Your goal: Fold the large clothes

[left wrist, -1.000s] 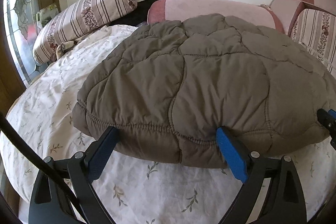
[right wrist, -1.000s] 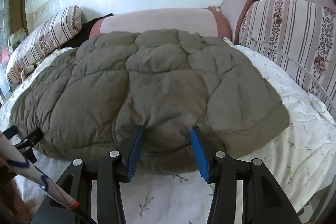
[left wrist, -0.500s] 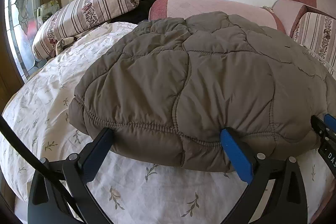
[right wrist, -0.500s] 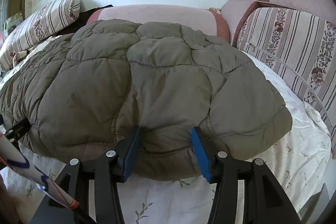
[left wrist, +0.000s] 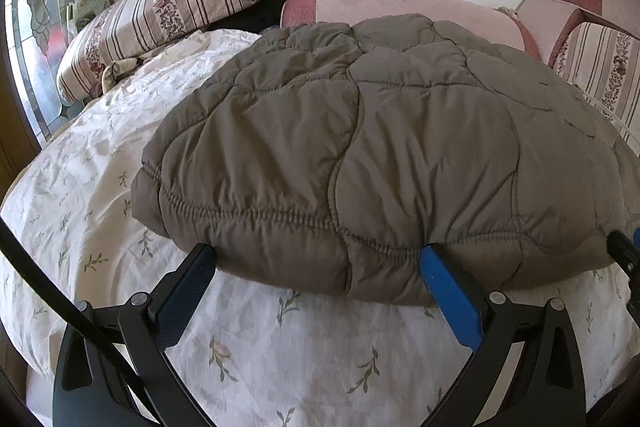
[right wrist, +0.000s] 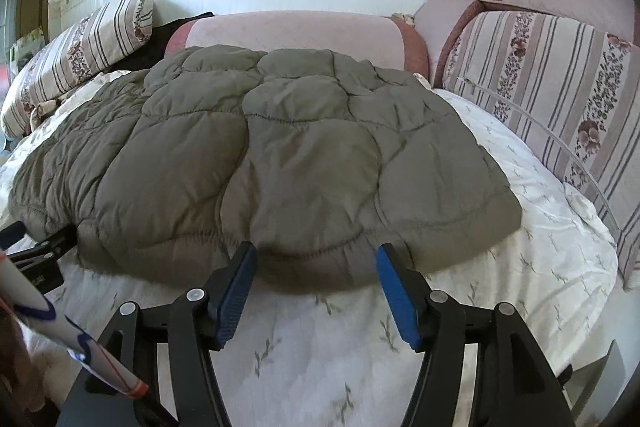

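The left gripper (left wrist: 316, 259) stands wide open at the near hem of the jacket (left wrist: 380, 155), which lies folded on the bed (left wrist: 100, 147). To its right, the right gripper (right wrist: 316, 255) has just been opening, and its pads have let the hem loose. I judge this fold is laid down and released.
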